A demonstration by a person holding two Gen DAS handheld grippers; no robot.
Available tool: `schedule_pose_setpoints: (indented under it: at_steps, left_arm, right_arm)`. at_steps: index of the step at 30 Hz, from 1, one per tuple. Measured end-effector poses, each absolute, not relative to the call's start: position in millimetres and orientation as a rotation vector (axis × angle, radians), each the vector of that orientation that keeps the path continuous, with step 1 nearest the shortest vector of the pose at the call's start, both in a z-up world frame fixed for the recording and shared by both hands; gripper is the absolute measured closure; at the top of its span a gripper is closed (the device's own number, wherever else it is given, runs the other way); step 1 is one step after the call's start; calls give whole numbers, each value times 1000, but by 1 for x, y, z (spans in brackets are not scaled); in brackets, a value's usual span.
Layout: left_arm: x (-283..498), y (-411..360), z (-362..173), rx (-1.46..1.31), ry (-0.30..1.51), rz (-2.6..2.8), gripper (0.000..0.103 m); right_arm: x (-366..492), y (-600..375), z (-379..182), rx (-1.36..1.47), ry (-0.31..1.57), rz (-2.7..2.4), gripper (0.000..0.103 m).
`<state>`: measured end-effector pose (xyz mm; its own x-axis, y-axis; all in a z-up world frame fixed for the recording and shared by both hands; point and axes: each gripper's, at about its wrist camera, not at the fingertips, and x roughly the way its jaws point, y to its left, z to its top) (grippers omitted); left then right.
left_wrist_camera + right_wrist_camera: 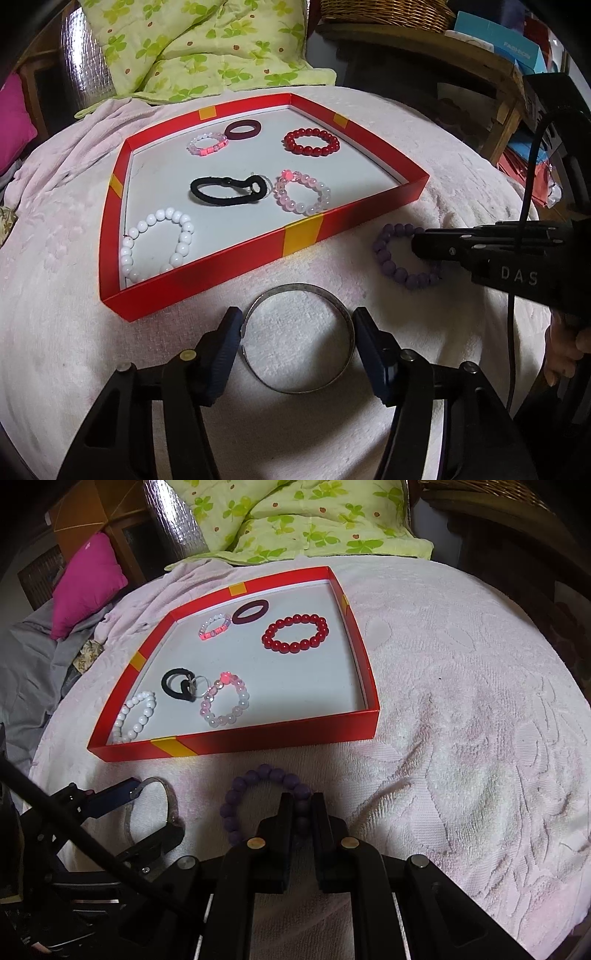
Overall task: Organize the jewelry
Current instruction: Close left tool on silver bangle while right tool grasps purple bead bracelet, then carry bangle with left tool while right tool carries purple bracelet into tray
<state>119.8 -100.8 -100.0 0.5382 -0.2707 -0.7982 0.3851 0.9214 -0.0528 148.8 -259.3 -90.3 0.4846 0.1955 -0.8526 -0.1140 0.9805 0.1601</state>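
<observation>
Right gripper [303,805] is pinched on the purple bead bracelet [258,775], whose near beads are hidden behind the fingers. Left gripper [297,325] is spread around the metal bangle [295,389], pads at or just beside its rim; contact unclear. Both lie on the pink towel [461,738], near the red tray [221,264] with the other bracelets.

The left gripper [297,325] is staying low with its two blue fingers [221,350] spread wide apart, while the right gripper [303,805] is reaching in from the right side with its black fingers [286,812] squeezed nearly together.
</observation>
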Motion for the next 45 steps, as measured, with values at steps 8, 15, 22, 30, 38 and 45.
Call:
schedule_pose_setpoints:
  at_steps: [8,15,22,30,38,45]
  left_arm:
    - [110,-84,-84,102,902,-409,41]
    - [105,-76,-62,81,842,-428,41]
    - [126,-58,-34,32,749,-387,40]
    - [172,-54,-27,3,712,-324,41]
    - [217,-78,-35,20,742,-339,40]
    - [253,-102,-61,38,812,-344,40]
  right_arm:
    - [142,-265,-76,155,1010,233,93]
    - [133,-268,-58,232,944,293,93]
    - [128,-269,-28,298,800,330,93]
    - [151,-272,-16,428,720,328,93]
    - [194,-279,-36,489,768,267,93]
    - [219,-289,-55,554,816,227,93]
